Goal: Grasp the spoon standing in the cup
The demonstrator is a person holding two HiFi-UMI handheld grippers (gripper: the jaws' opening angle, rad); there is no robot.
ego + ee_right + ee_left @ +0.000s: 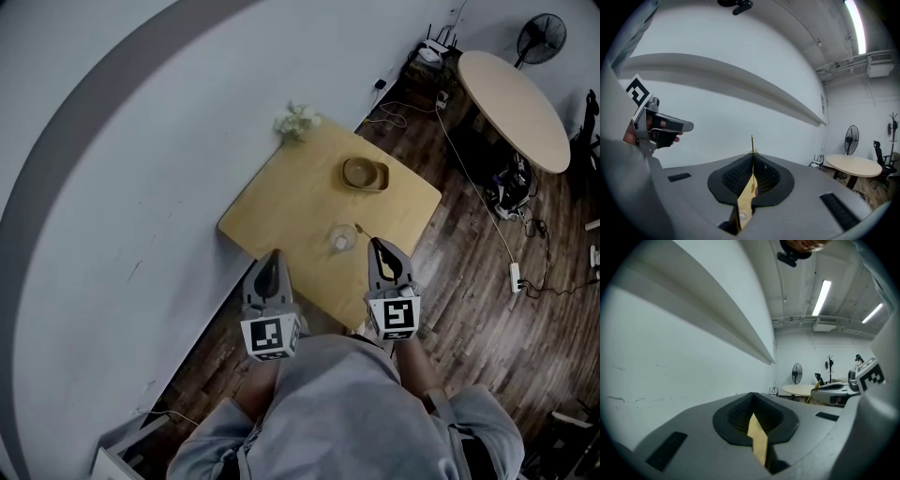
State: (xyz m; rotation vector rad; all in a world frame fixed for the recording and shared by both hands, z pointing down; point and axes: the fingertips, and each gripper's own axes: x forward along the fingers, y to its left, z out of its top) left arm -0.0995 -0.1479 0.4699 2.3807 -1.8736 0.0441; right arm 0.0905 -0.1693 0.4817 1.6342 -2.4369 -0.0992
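Observation:
A clear glass cup [342, 240] stands on the small wooden table [281, 206], near its front edge. A thin gold spoon [360, 228] lies slanted just right of the cup, at the tip of my right gripper [378, 246]. In the right gripper view the jaws [752, 157] are shut on the spoon [751, 143], and its handle sticks up past them. The cup [743, 216] shows low in the gap. My left gripper [271, 255] hovers over the table's front left edge, shut and holding nothing [752, 399].
A tan bowl [366, 174] sits at the back of the table and a small bunch of pale flowers [297, 121] at its far corner against the white wall. To the right are a wooden floor, cables, a power strip [514, 277], a round table [516, 108] and a fan [541, 37].

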